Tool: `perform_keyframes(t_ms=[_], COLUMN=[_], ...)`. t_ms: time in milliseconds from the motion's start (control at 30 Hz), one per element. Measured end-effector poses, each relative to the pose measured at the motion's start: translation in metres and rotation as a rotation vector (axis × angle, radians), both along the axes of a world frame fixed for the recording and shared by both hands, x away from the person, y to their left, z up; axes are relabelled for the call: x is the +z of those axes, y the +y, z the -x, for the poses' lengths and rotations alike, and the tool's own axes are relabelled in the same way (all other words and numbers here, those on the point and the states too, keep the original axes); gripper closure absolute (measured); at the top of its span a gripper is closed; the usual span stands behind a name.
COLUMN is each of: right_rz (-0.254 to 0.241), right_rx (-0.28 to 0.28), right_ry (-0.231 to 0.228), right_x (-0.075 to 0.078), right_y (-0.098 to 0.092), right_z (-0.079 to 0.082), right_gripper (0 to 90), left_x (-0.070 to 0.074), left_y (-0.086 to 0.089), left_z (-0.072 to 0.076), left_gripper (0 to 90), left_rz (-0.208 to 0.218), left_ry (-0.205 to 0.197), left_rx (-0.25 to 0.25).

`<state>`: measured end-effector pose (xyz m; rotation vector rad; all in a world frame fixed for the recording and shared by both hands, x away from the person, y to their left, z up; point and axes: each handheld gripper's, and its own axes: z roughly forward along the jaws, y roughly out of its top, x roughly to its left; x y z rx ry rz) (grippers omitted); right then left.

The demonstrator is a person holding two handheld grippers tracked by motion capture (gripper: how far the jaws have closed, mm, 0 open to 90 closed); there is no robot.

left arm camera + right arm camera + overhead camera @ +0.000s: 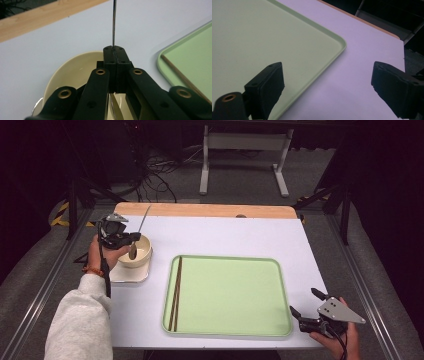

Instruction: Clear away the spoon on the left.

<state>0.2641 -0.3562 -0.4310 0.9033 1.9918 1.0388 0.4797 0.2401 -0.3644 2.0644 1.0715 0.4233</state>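
1. The left gripper (131, 240) clenches a spoon (138, 231) over the bowl (143, 254), handle pointing up and away; the bowl sits on a plate (131, 275).
2. 2 chopsticks (175, 292) lie along the left edge of the tray (230, 295).
3. The right gripper (306, 302) hovers by the tray's near right corner, jaws spread, holding nothing.

I note a cream bowl (137, 251) on a white plate (129, 274), a silver spoon (138, 232), a pale green tray (230, 295) with dark brown chopsticks (175, 292), a white table (225, 235) edged in light wood, and black grippers.
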Motion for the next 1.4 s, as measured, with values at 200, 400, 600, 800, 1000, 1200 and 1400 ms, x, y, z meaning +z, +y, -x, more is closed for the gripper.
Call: perform_keyframes(t_ms=[200, 400, 600, 800, 1000, 1200, 1400], right_rz=[-0.007, -0.003, -0.006, -0.005, -0.009, -0.002, -0.003], right_rx=[-0.009, -0.006, -0.012, -0.008, -0.007, 0.003, -0.001], right_ry=[-0.005, -0.002, -0.003, -0.005, -0.012, -0.003, -0.003], right_x=[0.001, 0.0, 0.001, 0.001, 0.002, 0.0, 0.0], right_y=[-0.001, 0.0, -0.001, -0.001, -0.001, 0.001, 0.001], right_z=[0.001, 0.001, 0.001, 0.002, 0.002, 0.003, 0.003], right_gripper=[11.5, 11.5, 11.5, 11.4, 11.4, 11.3, 11.3], left_x=[0.017, 0.026, 0.025, 0.01, -0.009, -0.036, -0.052], left_y=[-0.008, -0.028, -0.046, -0.072, -0.095, -0.122, -0.134], left_z=[0.019, 0.046, 0.062, 0.084, 0.102, 0.117, 0.123], left_gripper=[90.0, 90.0, 90.0, 90.0, 90.0, 90.0, 90.0], left_rz=[0.059, 0.115, 0.132, 0.219, 0.259, 0.264, 0.242], left_ry=[-0.06, -0.108, -0.126, -0.139, -0.098, 0.006, 0.058], left_rx=[-0.038, -0.12, -0.189, -0.25, -0.3, -0.382, -0.415])
